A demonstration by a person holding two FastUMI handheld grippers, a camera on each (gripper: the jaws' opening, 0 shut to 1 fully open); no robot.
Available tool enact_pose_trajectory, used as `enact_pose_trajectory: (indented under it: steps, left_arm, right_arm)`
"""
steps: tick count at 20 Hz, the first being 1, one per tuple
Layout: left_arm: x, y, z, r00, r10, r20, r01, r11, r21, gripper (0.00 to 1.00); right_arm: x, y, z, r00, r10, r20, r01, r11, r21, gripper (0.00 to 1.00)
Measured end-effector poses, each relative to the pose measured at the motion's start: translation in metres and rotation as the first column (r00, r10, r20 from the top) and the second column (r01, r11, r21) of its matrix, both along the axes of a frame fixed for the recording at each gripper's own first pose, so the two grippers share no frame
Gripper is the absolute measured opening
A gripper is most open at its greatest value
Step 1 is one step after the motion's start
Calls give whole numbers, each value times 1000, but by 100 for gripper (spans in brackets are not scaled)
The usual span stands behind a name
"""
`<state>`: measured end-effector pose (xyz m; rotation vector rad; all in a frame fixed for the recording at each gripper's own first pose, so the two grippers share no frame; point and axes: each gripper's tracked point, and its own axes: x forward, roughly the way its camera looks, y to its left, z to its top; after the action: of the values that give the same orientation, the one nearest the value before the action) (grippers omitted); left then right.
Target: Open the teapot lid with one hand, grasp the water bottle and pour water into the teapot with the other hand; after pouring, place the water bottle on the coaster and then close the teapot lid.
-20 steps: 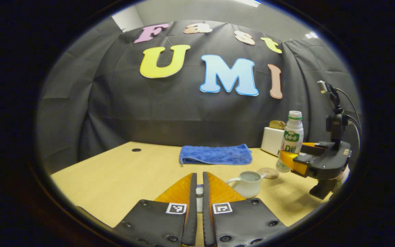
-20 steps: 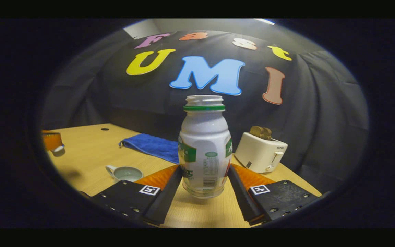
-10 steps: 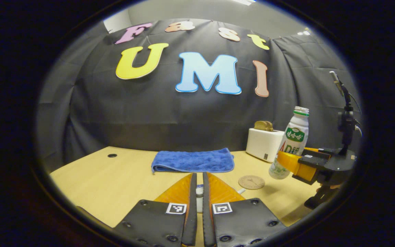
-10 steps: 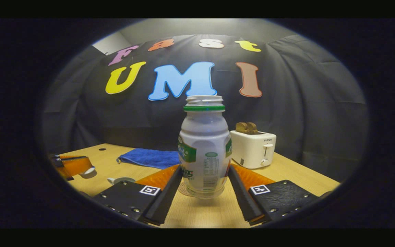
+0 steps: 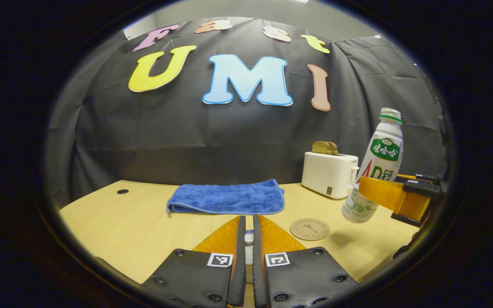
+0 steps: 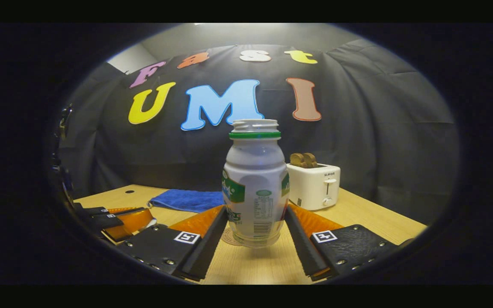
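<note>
Left gripper view: we see our left gripper (image 5: 246, 239) with its fingers nearly together, pinching a small pale piece we take to be the teapot lid (image 5: 249, 236), though it is mostly hidden. Off to the right, the water bottle (image 5: 377, 167) hangs upright above the table (image 5: 114, 222), near the coaster (image 5: 309, 229).

Right gripper view: our right gripper (image 6: 255, 231) is clamped on the water bottle (image 6: 255, 184), cap off, just over the coaster (image 6: 228, 236). We judge pouring finished; setting the bottle down and closing the teapot remain.
</note>
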<state>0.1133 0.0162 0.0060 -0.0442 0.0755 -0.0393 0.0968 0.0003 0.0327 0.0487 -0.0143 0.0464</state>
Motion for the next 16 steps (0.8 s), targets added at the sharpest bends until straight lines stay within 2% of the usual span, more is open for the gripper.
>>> enact_pose_trajectory:
  steps: [9, 10, 13, 14, 16]
  left_arm:
    - [9, -13, -9, 1000, -13, -6, 14, 999, 40, 17]
    - [9, -11, -10, 1000, -10, -11, 10, 999, 42, 14]
    - [7, -9, -13, 1000, -2, -12, 2, 999, 44, 17]
    - [8, -8, -12, 1000, -1, -9, 2, 999, 43, 14]
    - [9, -8, -17, 1000, 1, -17, -1, 999, 40, 14]
  right_arm:
    - [-1, 1, -2, 1000, 11, -7, -11, 1000, 4, 80]
    - [-1, 2, -2, 1000, 12, -9, -12, 1000, 5, 80]
    - [-1, 2, -4, 1000, 16, -13, -16, 1000, 4, 80]
    - [0, 3, -4, 1000, 17, -14, -17, 1000, 4, 80]
    - [-1, 4, -4, 1000, 22, -15, -22, 1000, 4, 80]
